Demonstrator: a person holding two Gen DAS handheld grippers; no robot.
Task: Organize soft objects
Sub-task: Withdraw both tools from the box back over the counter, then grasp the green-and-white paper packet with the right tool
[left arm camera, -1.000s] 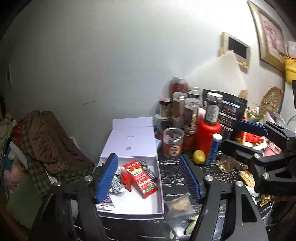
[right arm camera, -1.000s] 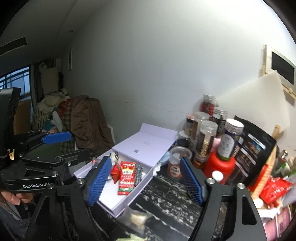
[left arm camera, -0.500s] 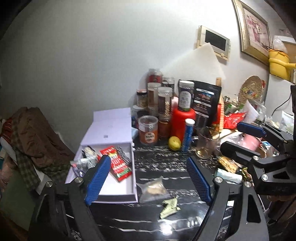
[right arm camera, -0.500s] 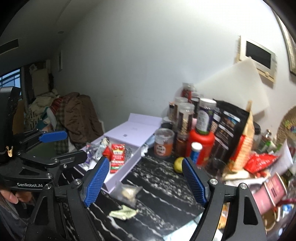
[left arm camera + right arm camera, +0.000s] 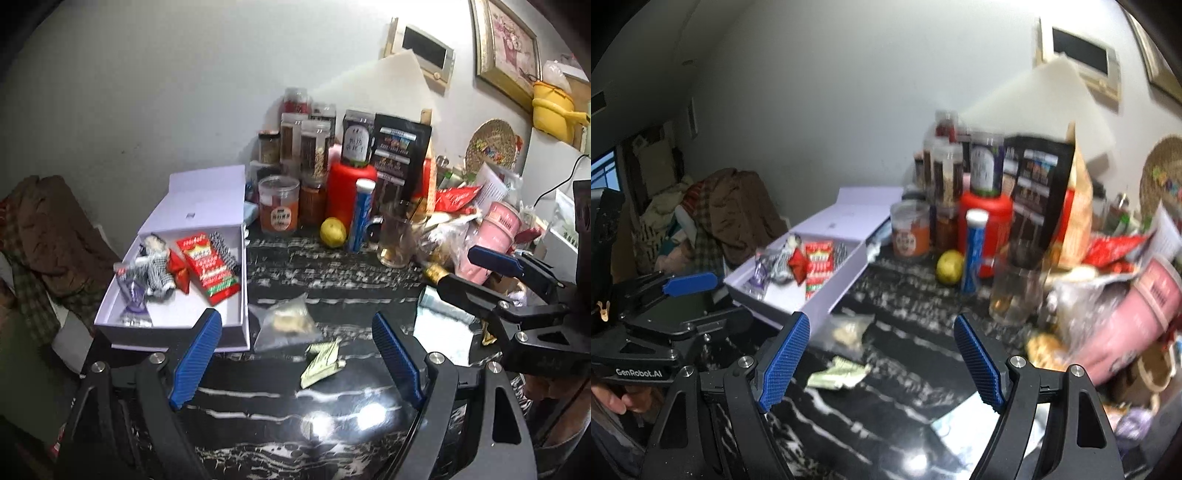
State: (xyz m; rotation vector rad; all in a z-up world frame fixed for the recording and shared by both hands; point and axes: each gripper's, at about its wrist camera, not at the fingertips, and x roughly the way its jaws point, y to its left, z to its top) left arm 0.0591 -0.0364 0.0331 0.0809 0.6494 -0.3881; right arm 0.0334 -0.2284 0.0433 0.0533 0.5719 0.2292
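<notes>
Your left gripper (image 5: 299, 354) is spread wide with nothing between its blue pads, and your right gripper (image 5: 882, 358) is just as wide and just as empty; since a second ago both have swung right, away from the box and out over the black marbled counter (image 5: 332, 280). Nearest to you, between the left pads, lies a crumpled green wrapper (image 5: 322, 362), which was out of sight a second ago and sat lower in the frame half a second back. Just beyond it, almost touching, is the clear bag (image 5: 286, 322) with pale lumps inside, flat on the counter beside the front corner of the white box (image 5: 173, 338). A second ago that box filled the space between your left pads; it now sits off to the left, lid open against the wall. Inside it lie the red packet (image 5: 207, 266), a checked soft item (image 5: 157, 271) and a small clear pouch (image 5: 135, 304). Farther back stand a lemon (image 5: 333, 232), a blue tube (image 5: 361, 216), a red bottle (image 5: 350, 195) and a cluster of jars (image 5: 304, 147). The right wrist view is blurred with motion, and a pink cup (image 5: 1137, 325) at its right edge has come into frame.
</notes>
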